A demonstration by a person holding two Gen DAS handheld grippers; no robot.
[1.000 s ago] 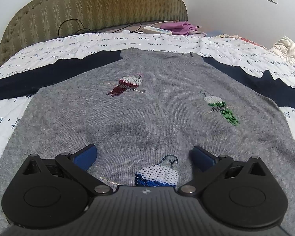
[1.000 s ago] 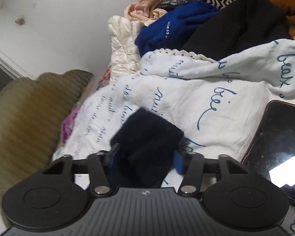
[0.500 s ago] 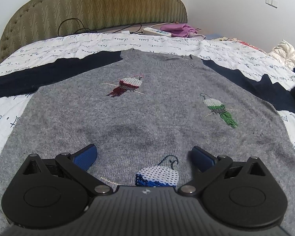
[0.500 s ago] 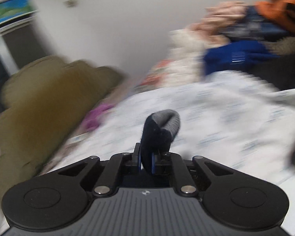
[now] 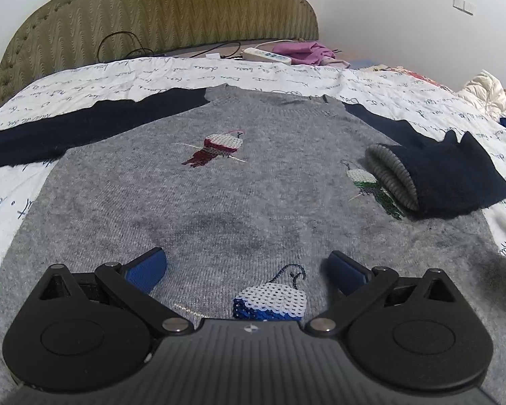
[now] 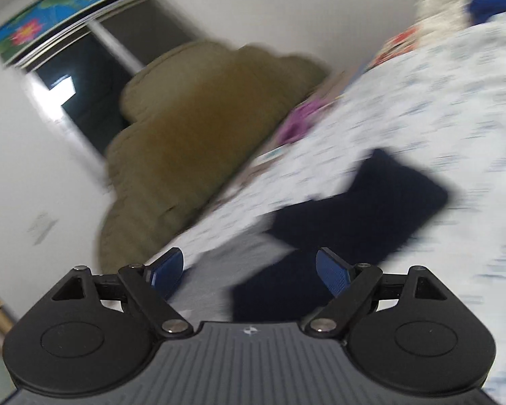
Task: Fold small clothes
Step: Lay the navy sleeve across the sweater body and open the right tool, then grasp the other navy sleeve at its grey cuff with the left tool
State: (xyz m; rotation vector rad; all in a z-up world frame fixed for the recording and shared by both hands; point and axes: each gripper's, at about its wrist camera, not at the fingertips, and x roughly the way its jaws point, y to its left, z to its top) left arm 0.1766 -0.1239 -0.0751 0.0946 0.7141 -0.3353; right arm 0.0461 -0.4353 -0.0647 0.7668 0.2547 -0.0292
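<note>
Left wrist view: sharp and evenly lit by soft, cool indoor light. The grey sweater shows clear knit texture, with only faint shadows under the folded navy sleeve. Fisheye distortion bows the headboard and bedsheet; the corners vignette to black.

Right wrist view: heavy motion blur smears the headboard, bedsheet and navy sleeve, while the right gripper stays crisp. The window looks dark, with one bright patch, possibly a reflection.

grey sweater flat, right sleeve folded inward
</note>
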